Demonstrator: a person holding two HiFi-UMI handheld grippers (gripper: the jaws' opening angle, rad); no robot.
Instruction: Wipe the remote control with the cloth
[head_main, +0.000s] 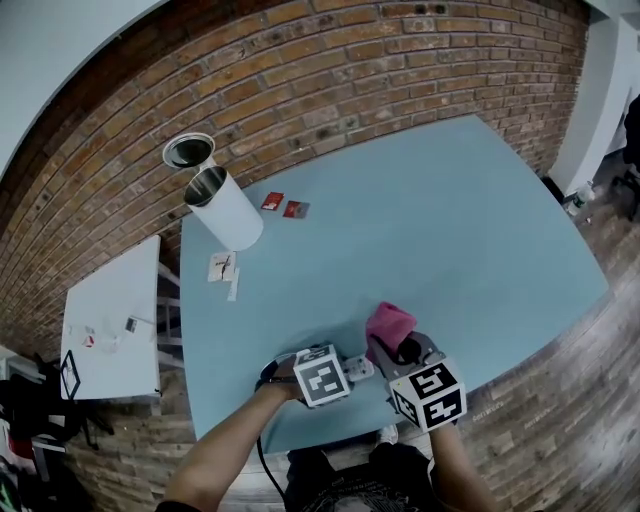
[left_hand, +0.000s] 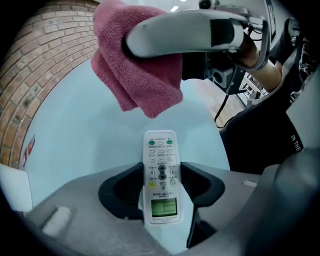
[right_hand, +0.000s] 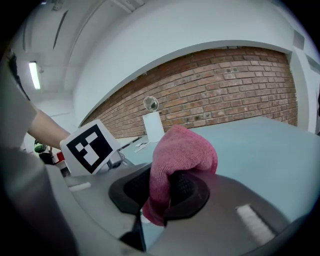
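From the head view, the person is leaning over a big light blue table (head_main: 450, 230). The left gripper (head_main: 360, 368) and the right gripper (head_main: 396, 347) are sitting close together near the table's front edge. A fluffy pink cloth (head_main: 388, 325) is sticking up from the right one.

In the left gripper view, a long white plastic remote control (left_hand: 161, 175) with small buttons and a little screen is standing between the two jaws. The jaws are hugging both of its sides and seem to be squeezing it. The cloth is hanging just above the remote control's top end, not touching it.

In the right gripper view, the jaws are pinching the cloth tight. A round wad is puffing out past the tips and a small tail is hanging below.

The wiping is not looking started. To do it well, the left gripper should be gripping the remote control firmly so it is not slipping. The right gripper should be bringing the puffy part down onto the buttons and rubbing softly along them.
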